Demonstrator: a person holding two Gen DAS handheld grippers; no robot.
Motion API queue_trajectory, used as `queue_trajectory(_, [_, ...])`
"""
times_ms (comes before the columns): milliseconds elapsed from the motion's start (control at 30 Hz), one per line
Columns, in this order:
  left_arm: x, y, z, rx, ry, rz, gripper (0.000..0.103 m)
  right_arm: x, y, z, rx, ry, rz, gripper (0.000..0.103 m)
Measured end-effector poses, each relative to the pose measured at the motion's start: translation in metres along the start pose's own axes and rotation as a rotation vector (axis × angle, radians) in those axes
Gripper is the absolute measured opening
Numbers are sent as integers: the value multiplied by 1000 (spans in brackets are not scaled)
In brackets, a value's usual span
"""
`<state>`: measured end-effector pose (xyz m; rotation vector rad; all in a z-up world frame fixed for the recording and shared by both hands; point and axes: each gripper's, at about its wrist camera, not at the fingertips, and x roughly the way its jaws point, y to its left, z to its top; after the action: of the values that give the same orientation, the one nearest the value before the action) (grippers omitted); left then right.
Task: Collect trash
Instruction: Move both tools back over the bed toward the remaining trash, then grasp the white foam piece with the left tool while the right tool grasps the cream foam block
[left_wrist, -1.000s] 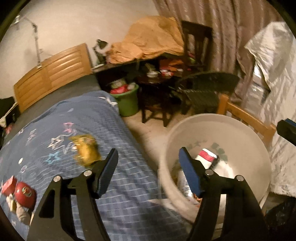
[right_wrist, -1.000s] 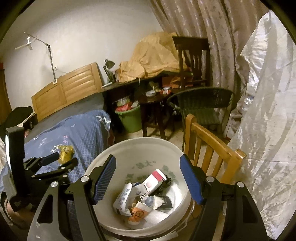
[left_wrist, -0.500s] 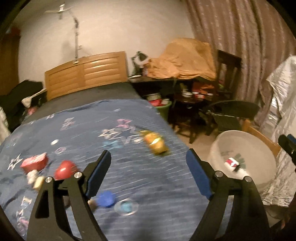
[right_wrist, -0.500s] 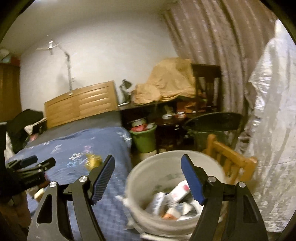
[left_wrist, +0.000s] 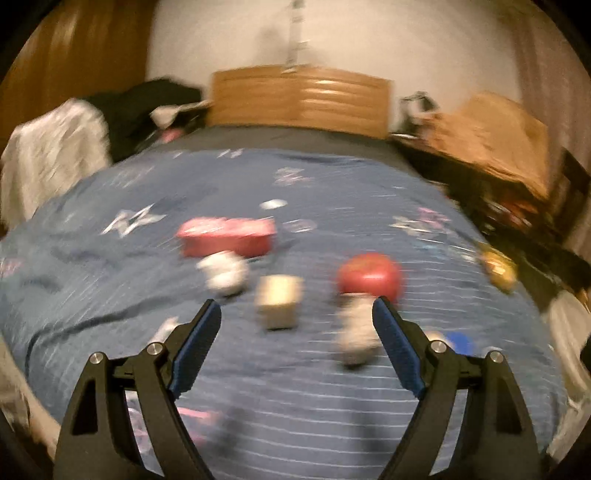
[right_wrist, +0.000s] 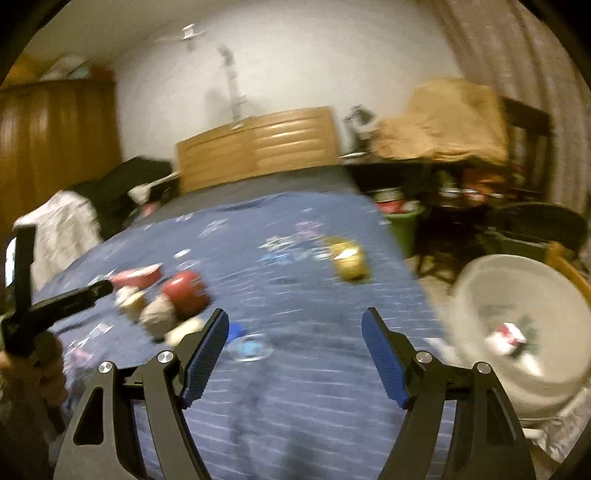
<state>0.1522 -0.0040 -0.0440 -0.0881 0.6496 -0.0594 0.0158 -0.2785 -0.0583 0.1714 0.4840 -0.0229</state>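
In the left wrist view, the left gripper (left_wrist: 295, 321) hangs over a blue quilt (left_wrist: 295, 398) with its jaws spread wide and nothing between them. The picture is blurred. Just past the fingertips lies a small tan box (left_wrist: 279, 301), roughly in line with the gap between the fingers. To its left sits a white crumpled lump (left_wrist: 223, 275), and behind that a flat pink box (left_wrist: 227, 236). To the right of the tan box is a round red thing (left_wrist: 369, 277), with a pale crumpled wad (left_wrist: 356, 332) in front of it, close to the right finger. A blue cap (left_wrist: 460, 341) shows beyond that finger, and a yellow wrapper (left_wrist: 498, 267) lies near the right edge of the bed. A wooden headboard (left_wrist: 299, 98) stands at the far end.

In the right wrist view, the right gripper (right_wrist: 293, 339) is also released, fingers wide apart and empty, above the same quilt (right_wrist: 295, 387). The left gripper (right_wrist: 99, 288) reaches in from the left edge, its tip near the cluster of trash: the pink box (right_wrist: 138, 275), the red thing (right_wrist: 184, 291) and the pale wad (right_wrist: 159, 319). The yellow wrapper (right_wrist: 347, 258) lies apart, farther up the bed toward its right side. A clear round piece (right_wrist: 249, 347) and the blue cap (right_wrist: 232, 328) sit just beyond the left finger. Beside the bed on the right stands a white bucket (right_wrist: 476, 295) with a red and white carton (right_wrist: 508, 336) inside. A green bin (right_wrist: 404, 225) sits behind it.
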Motion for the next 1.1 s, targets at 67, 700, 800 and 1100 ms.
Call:
queue_trajectory(67, [11,30,5,-49,32,19,80,18,35,1,-41,33,75,75])
queue_trajectory(700, [157,101,42,-171,367,-309,58,196,230,10,-205,323,335,66])
queue_trajectory(800, [166,102,39,-182,358,-336,58,218,242,12,-220,344,318,61])
queue_trajectory(1100, [170,113,33,-216,296,-366,39,241,241,8,-214,363,300,34])
